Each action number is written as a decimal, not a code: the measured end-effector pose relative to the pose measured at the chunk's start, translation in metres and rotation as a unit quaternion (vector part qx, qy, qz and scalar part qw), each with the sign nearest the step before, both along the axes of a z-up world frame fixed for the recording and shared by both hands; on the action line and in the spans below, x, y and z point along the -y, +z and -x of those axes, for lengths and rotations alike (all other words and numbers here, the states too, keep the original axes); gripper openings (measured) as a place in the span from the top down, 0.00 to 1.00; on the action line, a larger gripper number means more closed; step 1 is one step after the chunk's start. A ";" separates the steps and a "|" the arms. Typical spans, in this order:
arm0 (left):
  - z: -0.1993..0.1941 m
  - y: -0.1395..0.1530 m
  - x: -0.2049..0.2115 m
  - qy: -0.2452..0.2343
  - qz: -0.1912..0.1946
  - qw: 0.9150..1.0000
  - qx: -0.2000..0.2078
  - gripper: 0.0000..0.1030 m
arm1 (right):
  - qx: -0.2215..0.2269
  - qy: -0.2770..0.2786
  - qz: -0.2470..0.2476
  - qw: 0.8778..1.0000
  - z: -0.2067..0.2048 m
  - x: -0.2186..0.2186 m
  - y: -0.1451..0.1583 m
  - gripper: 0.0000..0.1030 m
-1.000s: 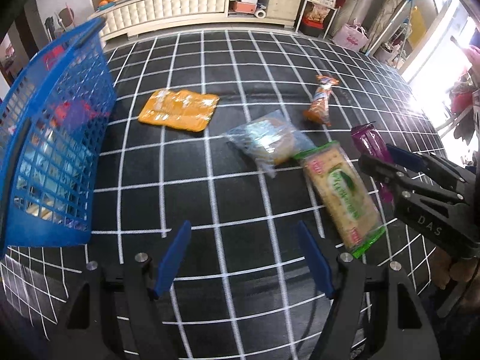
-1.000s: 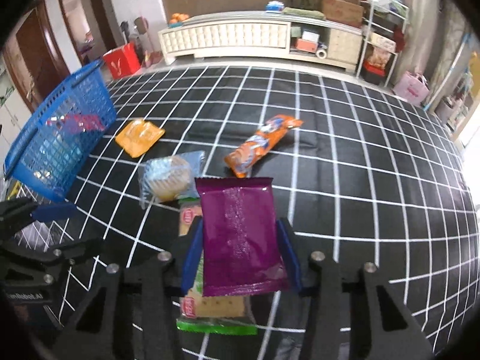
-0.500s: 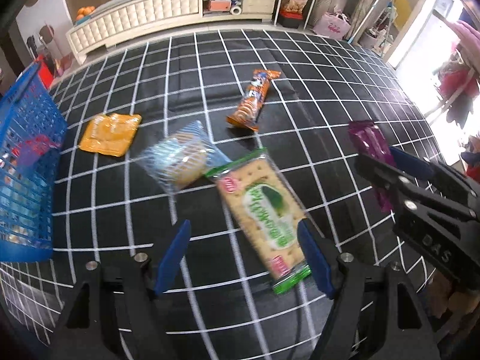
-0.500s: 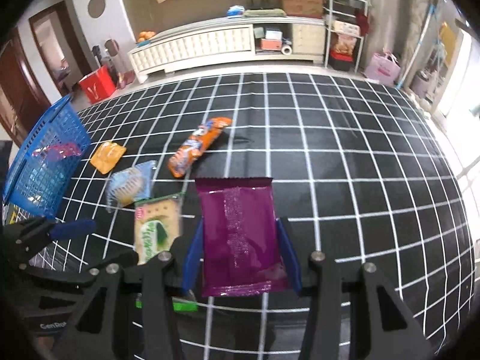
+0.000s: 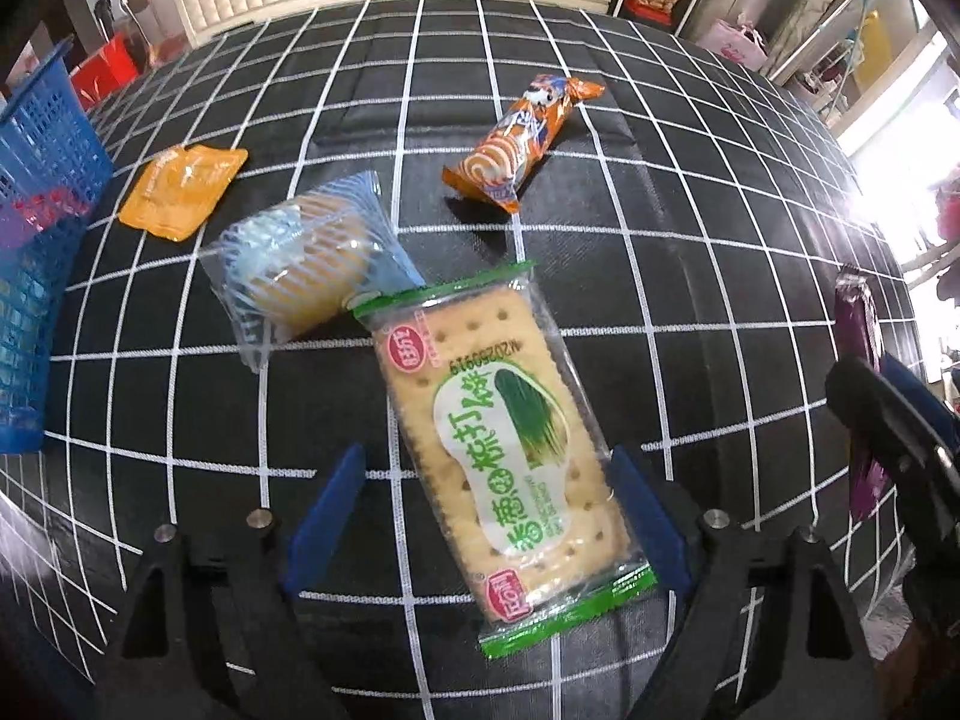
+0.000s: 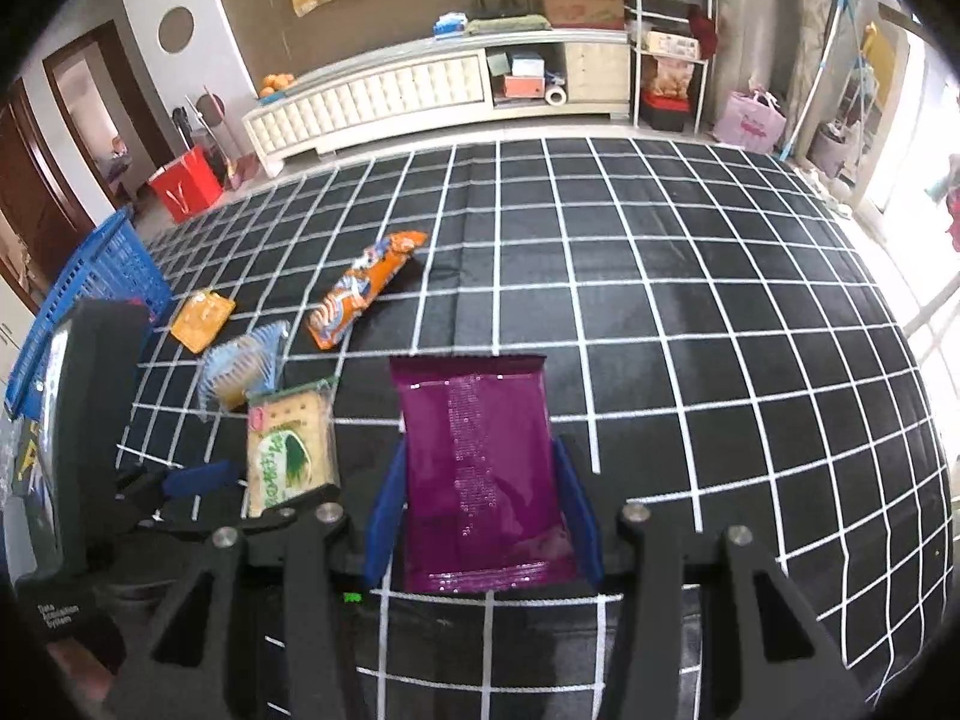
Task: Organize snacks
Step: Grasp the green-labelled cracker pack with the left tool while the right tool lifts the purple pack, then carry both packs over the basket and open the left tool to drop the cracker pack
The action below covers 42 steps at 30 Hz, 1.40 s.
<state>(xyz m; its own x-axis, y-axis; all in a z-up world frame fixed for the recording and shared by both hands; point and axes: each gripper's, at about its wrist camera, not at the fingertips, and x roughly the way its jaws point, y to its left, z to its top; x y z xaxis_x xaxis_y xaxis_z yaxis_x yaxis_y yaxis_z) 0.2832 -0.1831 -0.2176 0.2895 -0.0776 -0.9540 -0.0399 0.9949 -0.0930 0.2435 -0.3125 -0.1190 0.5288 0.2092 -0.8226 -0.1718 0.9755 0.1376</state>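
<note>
My left gripper [image 5: 489, 516] is open, its blue fingers on either side of a green-edged cracker pack [image 5: 498, 432] lying on the black grid cloth; the pack also shows in the right wrist view [image 6: 291, 453]. My right gripper [image 6: 483, 516] is shut on a purple snack pouch [image 6: 477, 468], held above the cloth; the pouch shows at the right edge of the left wrist view [image 5: 861, 360]. A blue-striped clear bag with a cake [image 5: 300, 264], an orange flat packet [image 5: 183, 189] and an orange wafer pack [image 5: 522, 132] lie further off.
A blue plastic basket [image 5: 36, 180] with some items inside stands at the left; it also shows in the right wrist view [image 6: 102, 288]. A white cabinet [image 6: 384, 102] and shelves stand beyond the cloth's far edge. A red bag [image 6: 186, 183] sits on the floor.
My left gripper has moved right and down, from beside the basket to straddling the cracker pack. My right gripper has lifted and pulled back with the purple pouch.
</note>
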 end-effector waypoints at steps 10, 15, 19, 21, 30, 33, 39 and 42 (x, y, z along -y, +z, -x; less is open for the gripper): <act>0.021 -0.003 0.030 -0.009 -0.036 0.999 0.016 0.20 | -0.025 0.006 0.034 0.999 -0.001 -0.006 -0.015 0.49; 0.035 0.002 0.039 -0.028 -0.032 0.999 0.024 0.40 | -0.031 0.013 0.041 0.999 -0.001 -0.009 -0.020 0.49; 0.043 0.008 0.041 -0.044 -0.021 0.998 0.027 0.43 | -0.031 0.018 0.047 0.998 -0.001 -0.014 -0.021 0.49; 0.045 0.011 0.037 -0.046 -0.019 0.998 0.026 0.43 | -0.039 0.019 0.053 0.998 -0.001 -0.017 -0.026 0.49; 0.078 0.033 0.000 -0.074 0.009 0.996 0.051 0.44 | -0.021 0.020 0.038 0.999 0.010 -0.039 0.003 0.49; 0.090 0.056 -0.017 -0.069 0.011 0.994 0.084 0.44 | -0.008 0.013 0.033 0.999 0.019 -0.048 0.016 0.49; 0.104 0.103 -0.061 -0.056 0.029 0.989 0.134 0.43 | -0.004 0.026 0.004 1.000 0.032 -0.076 0.038 0.49; 0.106 0.126 -0.091 -0.043 0.035 0.987 0.150 0.43 | 0.012 0.040 -0.005 0.999 0.038 -0.100 0.056 0.49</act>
<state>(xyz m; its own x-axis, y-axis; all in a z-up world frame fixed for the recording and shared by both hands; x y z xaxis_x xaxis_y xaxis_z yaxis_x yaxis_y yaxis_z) 0.1775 -0.0919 -0.0914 0.5476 -0.1767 -0.8179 0.0845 0.9841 -0.1560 0.2052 -0.2122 -0.0626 0.5303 0.2601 -0.8069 -0.2522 0.9571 0.1427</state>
